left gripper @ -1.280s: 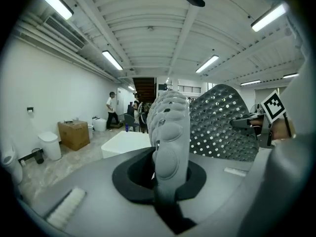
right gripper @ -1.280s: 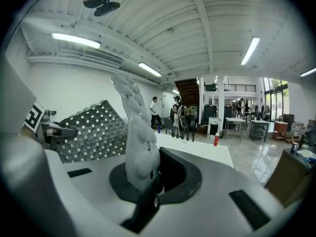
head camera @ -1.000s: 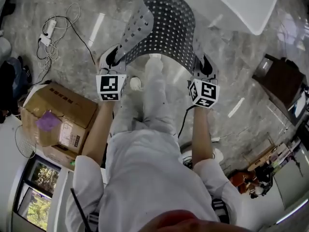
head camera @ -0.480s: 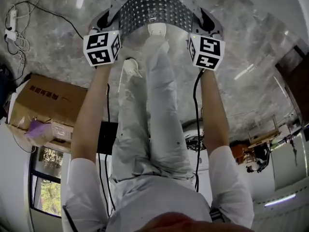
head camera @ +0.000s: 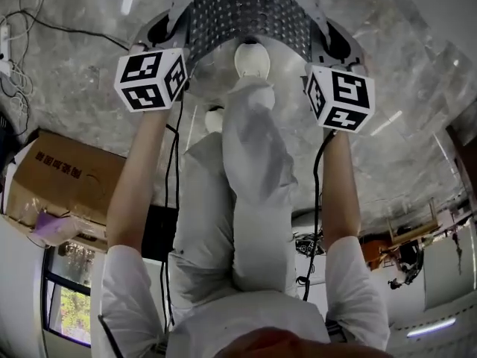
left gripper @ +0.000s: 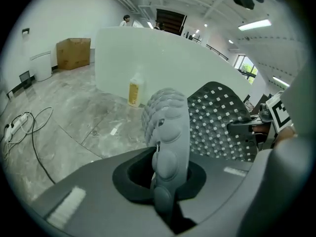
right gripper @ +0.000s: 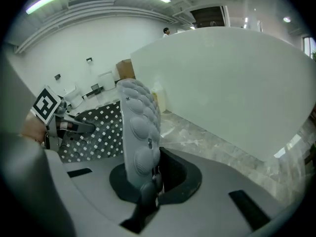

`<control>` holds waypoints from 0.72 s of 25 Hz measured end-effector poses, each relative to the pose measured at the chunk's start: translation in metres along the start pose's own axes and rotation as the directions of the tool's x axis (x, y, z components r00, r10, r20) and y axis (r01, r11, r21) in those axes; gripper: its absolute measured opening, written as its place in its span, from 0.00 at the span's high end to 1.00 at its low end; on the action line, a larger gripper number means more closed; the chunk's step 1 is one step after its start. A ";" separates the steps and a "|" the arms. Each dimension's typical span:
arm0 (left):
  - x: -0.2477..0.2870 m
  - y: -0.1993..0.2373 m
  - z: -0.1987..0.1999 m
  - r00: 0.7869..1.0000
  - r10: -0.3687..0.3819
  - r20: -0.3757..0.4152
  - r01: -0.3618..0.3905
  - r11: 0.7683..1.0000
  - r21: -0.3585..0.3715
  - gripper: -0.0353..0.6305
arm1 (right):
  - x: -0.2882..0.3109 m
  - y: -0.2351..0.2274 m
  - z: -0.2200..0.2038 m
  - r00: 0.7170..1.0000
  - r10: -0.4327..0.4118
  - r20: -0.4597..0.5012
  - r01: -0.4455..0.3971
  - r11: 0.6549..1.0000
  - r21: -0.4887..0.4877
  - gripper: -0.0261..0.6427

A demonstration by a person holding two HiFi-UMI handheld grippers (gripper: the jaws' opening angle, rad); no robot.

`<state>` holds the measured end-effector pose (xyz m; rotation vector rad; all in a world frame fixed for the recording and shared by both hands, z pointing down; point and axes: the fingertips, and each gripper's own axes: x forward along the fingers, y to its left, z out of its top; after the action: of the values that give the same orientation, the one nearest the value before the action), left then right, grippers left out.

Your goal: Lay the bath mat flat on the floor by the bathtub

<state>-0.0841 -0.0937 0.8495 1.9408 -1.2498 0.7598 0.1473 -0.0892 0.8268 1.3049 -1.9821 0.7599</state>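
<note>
Grey marble floor (head camera: 67,88), white bathtub (right gripper: 232,78) wall just ahead.
Bath mat (head camera: 246,10) hangs off the floor, top centre of head view, strung between left gripper (left gripper: 165,191) and right gripper (right gripper: 145,186), both clamped on its edges; cardboard box (head camera: 59,181) at left.

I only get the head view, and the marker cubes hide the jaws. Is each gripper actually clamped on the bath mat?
Observer: Yes for the left. The left gripper is shut on a bumpy edge of the bath mat.
Operator: And the right?
Observer: The right gripper is shut on the bath mat's other edge.
Operator: Anything ahead that I can't see?
Observer: A yellow bottle stands at the foot of the white bathtub.
</note>
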 end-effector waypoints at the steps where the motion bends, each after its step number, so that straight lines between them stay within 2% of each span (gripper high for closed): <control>1: 0.008 0.002 -0.004 1.000 -0.009 -0.003 0.009 1.000 -0.001 0.92 | 0.008 0.001 -0.006 1.000 0.002 0.000 -0.002 1.000 0.006 0.94; 5: 0.031 0.004 -0.018 0.998 -0.060 -0.017 0.060 0.998 -0.016 0.92 | 0.038 0.006 -0.025 1.000 -0.008 0.003 0.008 0.999 -0.042 0.94; 10: 0.059 0.015 -0.034 0.996 -0.092 -0.023 0.093 0.995 0.037 0.92 | 0.061 -0.010 -0.046 0.998 -0.063 0.011 0.063 0.993 -0.100 0.94; 15: 0.093 0.058 -0.044 0.997 -0.061 -0.045 0.065 0.994 0.091 0.92 | 0.102 -0.043 -0.059 0.992 -0.127 -0.015 0.123 0.982 -0.143 0.94; 18: 0.109 0.089 -0.061 0.998 -0.023 -0.058 0.027 0.997 0.070 0.92 | 0.128 -0.072 -0.078 0.984 -0.176 -0.032 0.170 0.973 -0.155 0.94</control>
<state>-0.1332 -0.1274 0.9908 1.9740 -1.1765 0.8506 0.1910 -0.1273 0.9827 1.3370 -1.8244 0.5400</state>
